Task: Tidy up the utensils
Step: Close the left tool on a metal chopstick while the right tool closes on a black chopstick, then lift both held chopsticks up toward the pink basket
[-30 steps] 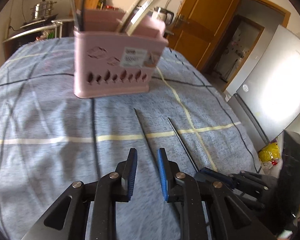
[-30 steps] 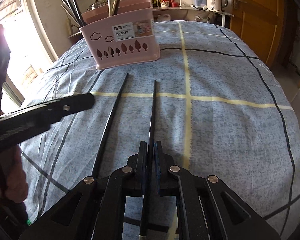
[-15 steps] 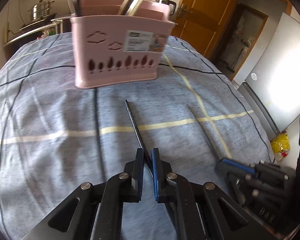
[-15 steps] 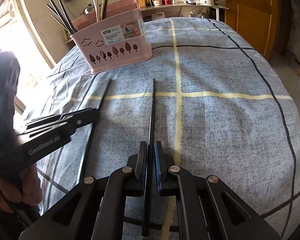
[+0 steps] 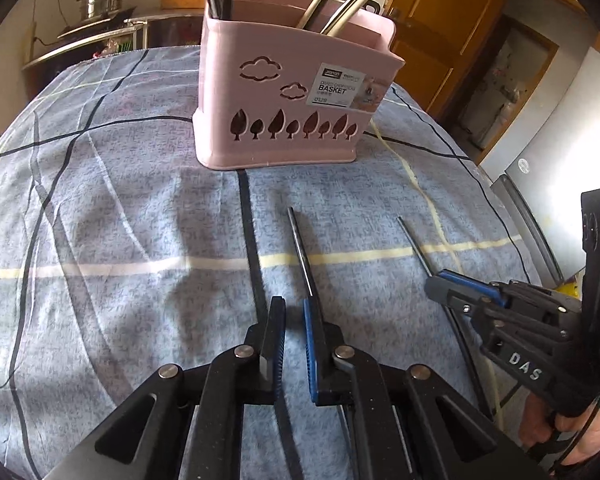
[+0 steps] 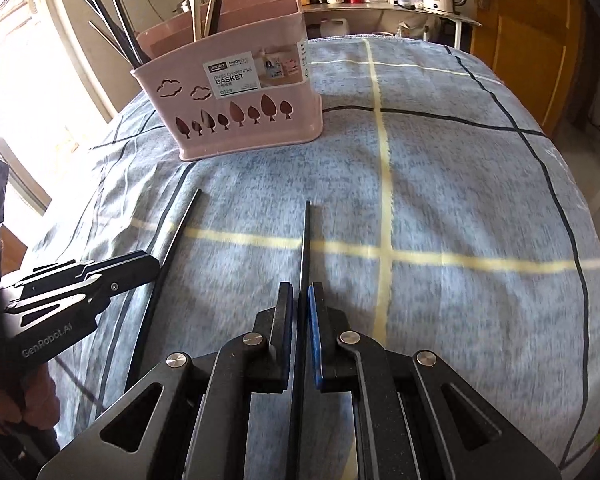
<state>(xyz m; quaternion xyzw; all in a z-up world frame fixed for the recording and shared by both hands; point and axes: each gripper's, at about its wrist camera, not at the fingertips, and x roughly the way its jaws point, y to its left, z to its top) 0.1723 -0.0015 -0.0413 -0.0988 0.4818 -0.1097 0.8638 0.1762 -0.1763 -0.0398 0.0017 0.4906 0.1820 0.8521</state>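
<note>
Left tongs (image 5: 294, 312) closed on a black chopstick (image 5: 300, 248), right tongs (image 6: 300, 300) gripping another chopstick (image 6: 305, 240), pink utensil basket (image 5: 284, 120) ahead of both on the checked cloth (image 5: 120, 220).

Left tongs (image 5: 294, 312) closed on a dark chopstick (image 5: 300, 248) lying on a blue plaid cloth (image 5: 120, 220). Beyond, pink basket (image 5: 284, 120) upright, holding utensils (image 5: 340, 0). At right, right tongs (image 5: 440, 284) gripping a second chopstick (image 5: 412, 240), near a pale yellow stripe crossing the cloth.
</note>
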